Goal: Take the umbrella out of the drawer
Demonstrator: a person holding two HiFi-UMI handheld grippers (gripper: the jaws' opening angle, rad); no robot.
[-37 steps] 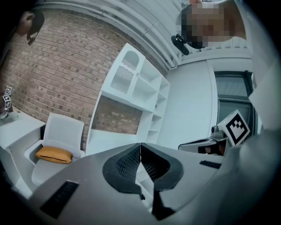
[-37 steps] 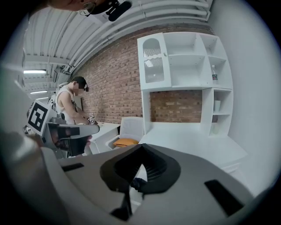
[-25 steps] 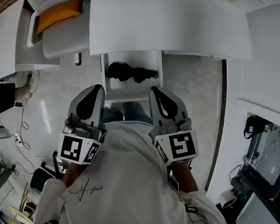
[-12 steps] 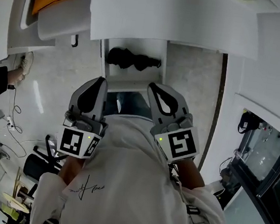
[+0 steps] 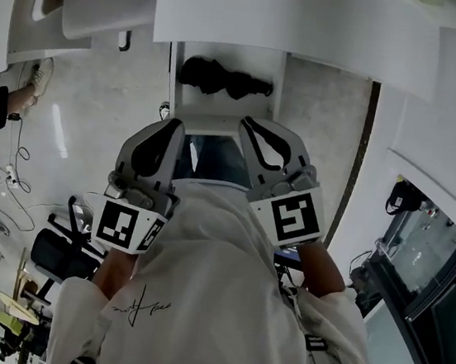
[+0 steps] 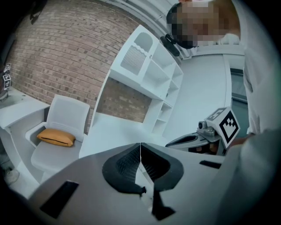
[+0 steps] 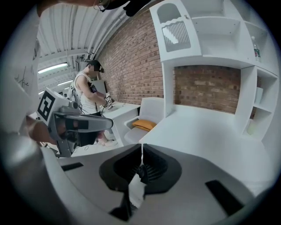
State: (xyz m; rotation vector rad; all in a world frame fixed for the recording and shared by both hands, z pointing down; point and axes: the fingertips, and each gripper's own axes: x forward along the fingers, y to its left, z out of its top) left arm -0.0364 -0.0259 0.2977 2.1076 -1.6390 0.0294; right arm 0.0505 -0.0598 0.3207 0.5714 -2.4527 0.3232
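Hardly begun. Drawer (image 5: pixel 217 122) already open, at 12 o'clock in the head view. Black umbrella (image 5: pixel 225 79) folded up and lying inside, not lifted out. Left gripper (image 5: pixel 174 126) at 9 o'clock of the right gripper (image 5: pixel 247 125), side by side near the middle of that view. Both pointed toward the drawer, with the umbrella at 12 o'clock from them and apart from both tips. No touch on it yet. Jaws of the left pressed together, nothing pinched. Jaws of the right pressed together too, nothing pinched. So, by the look of it, only the opening done. Left to do, most likely: reach down to the drawer, spread the jaws, pinch the umbrella, lift it up and out past the drawer's wall.
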